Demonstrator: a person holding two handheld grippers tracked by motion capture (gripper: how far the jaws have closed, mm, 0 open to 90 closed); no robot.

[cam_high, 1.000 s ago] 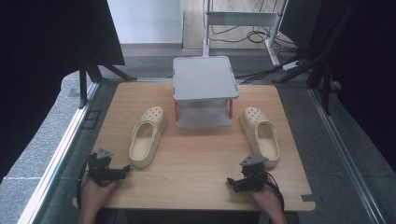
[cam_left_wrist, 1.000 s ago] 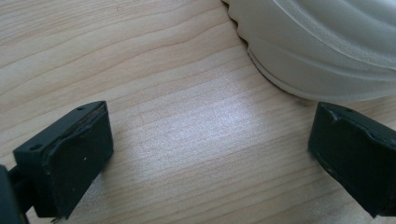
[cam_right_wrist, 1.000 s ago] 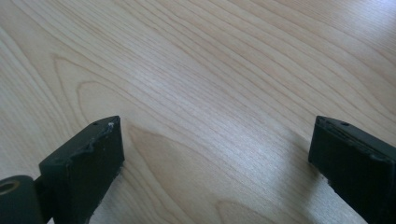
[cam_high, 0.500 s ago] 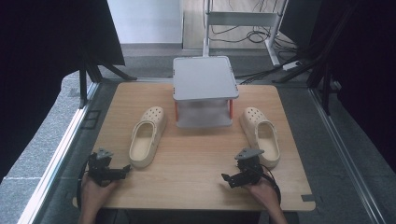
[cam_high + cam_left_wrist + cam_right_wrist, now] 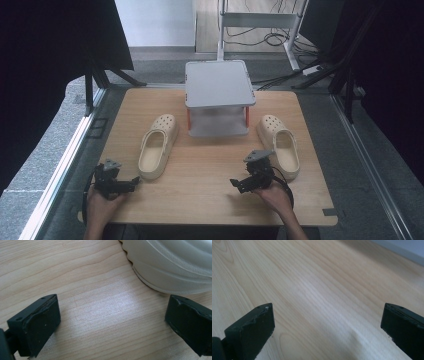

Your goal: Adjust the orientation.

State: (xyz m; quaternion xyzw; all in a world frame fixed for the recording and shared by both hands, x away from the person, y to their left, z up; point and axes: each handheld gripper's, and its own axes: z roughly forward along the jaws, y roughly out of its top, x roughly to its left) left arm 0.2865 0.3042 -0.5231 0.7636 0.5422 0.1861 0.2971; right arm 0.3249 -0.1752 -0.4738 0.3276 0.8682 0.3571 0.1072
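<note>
Cream clog (image 5: 156, 146) sits just past the left gripper (image 5: 131, 182), jaws wide apart; right gripper (image 5: 239, 184) gapes too, holding nothing.

A wooden table (image 5: 210, 195) carries a small two-tier shelf stand (image 5: 219, 89) at the middle of its far edge. A clog (image 5: 158, 145) lies to the left of the stand and just in front of it, toe toward the far side; a second clog (image 5: 279, 145) lies to the stand's right, likewise pointing away. The left gripper (image 5: 131, 181) sits near the table's front left corner, just beside the left clog's heel, which also appears at the upper right of the left gripper view (image 5: 175, 262). The right gripper (image 5: 238, 185) sits at the front, just left of the right clog's heel, over bare tabletop (image 5: 324, 290).
</note>
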